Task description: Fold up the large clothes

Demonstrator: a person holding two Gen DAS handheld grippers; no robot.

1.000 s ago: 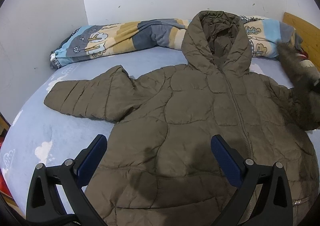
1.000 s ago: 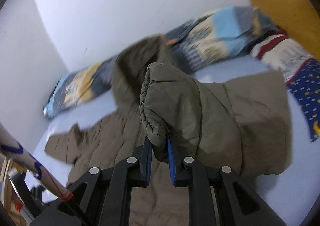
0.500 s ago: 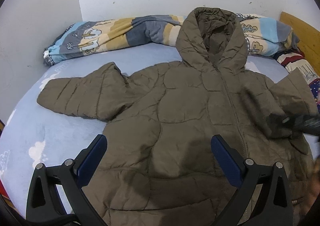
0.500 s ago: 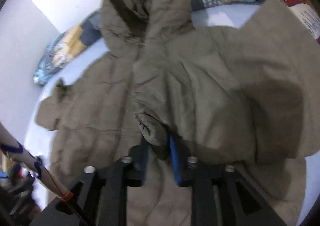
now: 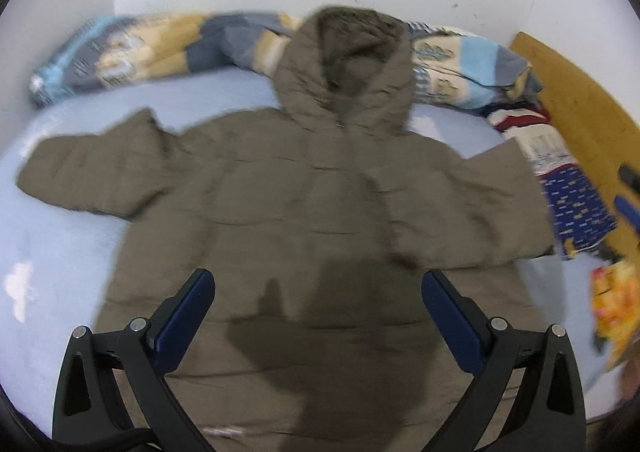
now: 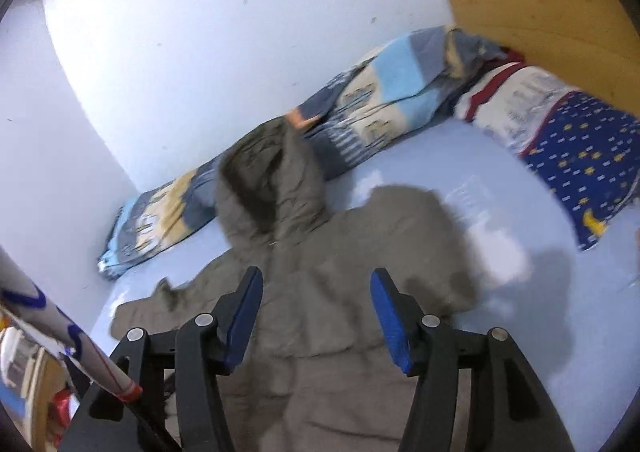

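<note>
An olive quilted hooded jacket [image 5: 304, 203] lies front up on the light blue bed [image 5: 60, 252], its hood [image 5: 344, 51] toward the wall. One sleeve [image 5: 80, 179] stretches out flat to the left. The other sleeve [image 5: 460, 211] is folded in over the chest. My left gripper [image 5: 316, 280] hovers open above the jacket's lower half with nothing between its fingers. My right gripper [image 6: 316, 276] is above the jacket [image 6: 340, 312] just below the hood [image 6: 272, 187]. Its jaws are opening and hold nothing.
A rolled patterned blanket [image 5: 160, 47] lies along the white wall. A blue starred pillow [image 6: 580, 155] and a wooden headboard [image 6: 540, 19] are at the right. A white pole with blue marks [image 6: 60, 340] stands at the left. Something orange [image 5: 612, 308] sits at the bed's right edge.
The right gripper carried the sleeve cuff across the jacket's front, let it go and drew back with its jaws apart. The left gripper stayed open and backed off a little.
</note>
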